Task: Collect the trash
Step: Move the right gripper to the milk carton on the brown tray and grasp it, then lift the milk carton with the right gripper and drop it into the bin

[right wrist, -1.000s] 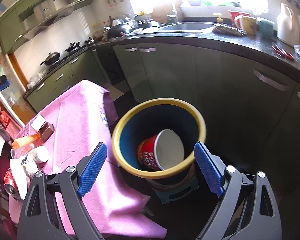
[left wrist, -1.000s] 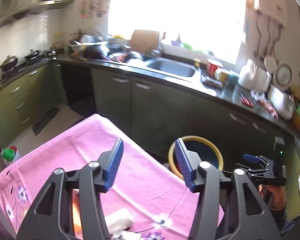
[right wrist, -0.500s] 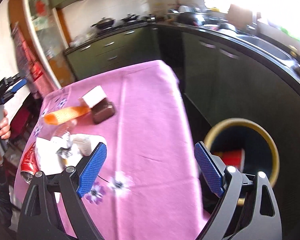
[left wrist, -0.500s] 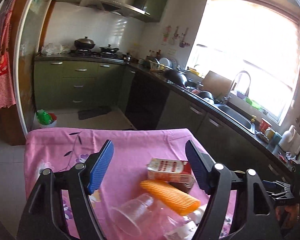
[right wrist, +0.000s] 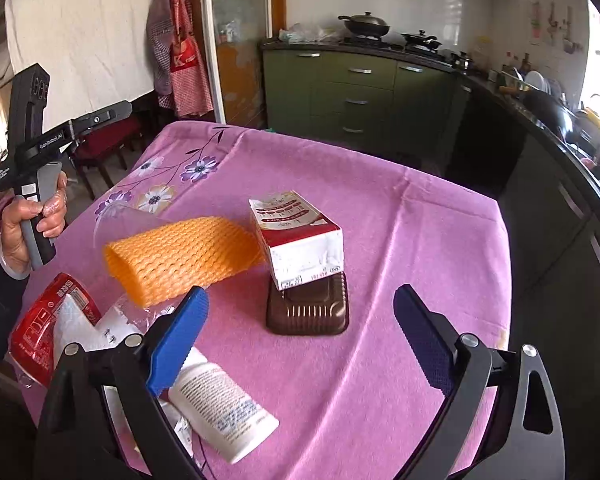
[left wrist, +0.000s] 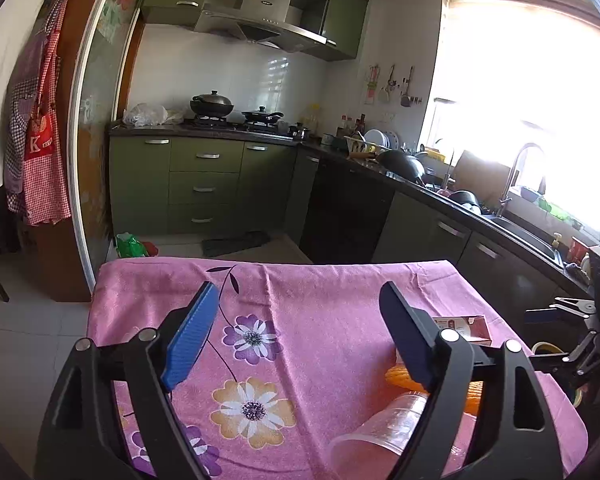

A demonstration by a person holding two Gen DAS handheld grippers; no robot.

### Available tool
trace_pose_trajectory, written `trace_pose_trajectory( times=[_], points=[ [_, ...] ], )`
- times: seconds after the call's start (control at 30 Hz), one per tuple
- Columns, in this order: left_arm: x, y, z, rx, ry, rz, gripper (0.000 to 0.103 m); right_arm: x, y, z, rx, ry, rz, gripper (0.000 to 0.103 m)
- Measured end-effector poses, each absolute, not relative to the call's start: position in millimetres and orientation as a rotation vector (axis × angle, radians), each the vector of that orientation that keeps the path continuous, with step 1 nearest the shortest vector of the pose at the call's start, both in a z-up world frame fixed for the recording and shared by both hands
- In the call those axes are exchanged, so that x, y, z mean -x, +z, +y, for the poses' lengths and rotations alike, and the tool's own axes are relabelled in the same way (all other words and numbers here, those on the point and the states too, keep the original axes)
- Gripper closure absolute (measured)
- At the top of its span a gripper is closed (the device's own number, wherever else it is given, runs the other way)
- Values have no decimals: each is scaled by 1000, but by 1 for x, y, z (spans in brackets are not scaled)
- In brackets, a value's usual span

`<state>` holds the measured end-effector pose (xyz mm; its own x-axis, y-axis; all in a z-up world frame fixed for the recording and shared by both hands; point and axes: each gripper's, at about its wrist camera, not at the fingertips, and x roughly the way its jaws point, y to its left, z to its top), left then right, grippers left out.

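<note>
Trash lies on the pink flowered tablecloth [right wrist: 420,220]: a red-and-white carton [right wrist: 300,236] resting on a brown plastic tray [right wrist: 308,312], an orange foam net [right wrist: 180,256], a clear cup [right wrist: 116,220], a red can [right wrist: 40,328], crumpled white paper [right wrist: 88,328] and a white tube [right wrist: 220,404]. My right gripper [right wrist: 300,344] hovers open just short of the tray, nothing between its pads. My left gripper [left wrist: 296,340] is above the cloth [left wrist: 320,292], jaws opening and empty; the clear cup [left wrist: 380,436], foam net [left wrist: 398,376] and carton [left wrist: 464,326] lie to its right.
A yellow-rimmed bin [left wrist: 544,347] peeks past the table's right edge, behind the other gripper's frame [left wrist: 572,340]. Green cabinets and a dark counter [left wrist: 440,196] with sink run along the back and right. A hand [right wrist: 32,216] holds the left gripper. Aprons [left wrist: 40,140] hang at left.
Both views swung away from the bin and counter toward the table. The right gripper came from over the bin to the trash pile. The left jaws spread wider.
</note>
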<state>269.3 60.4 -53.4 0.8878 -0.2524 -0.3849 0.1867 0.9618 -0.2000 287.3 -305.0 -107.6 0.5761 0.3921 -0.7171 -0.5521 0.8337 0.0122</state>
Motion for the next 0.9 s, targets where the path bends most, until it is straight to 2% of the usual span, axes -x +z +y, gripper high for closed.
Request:
trace_pose_trajectory(
  times=[0.17,0.23,0.5,0.67,0.8,0.9],
  points=[
    [-270,-57,62,171,-240,423,19,-319,-117,-283,265,628,804,10],
    [-271,-58,62,172,-242,422,13,-330,-120,-278,282,639,809,10],
    [-275,-64,65,207,-269,444,11,-356,-129,-261,322,676,839,12],
    [-276,-67,62,193,-275,456,11,-359,-134,-253,352,687,869,24],
    [-275,-67,59,182,-280,457,11,-360,-137,-250,348,699,880,47],
    [-275,-66,57,177,-280,456,11,-358,-133,-252,318,693,868,51]
  ],
)
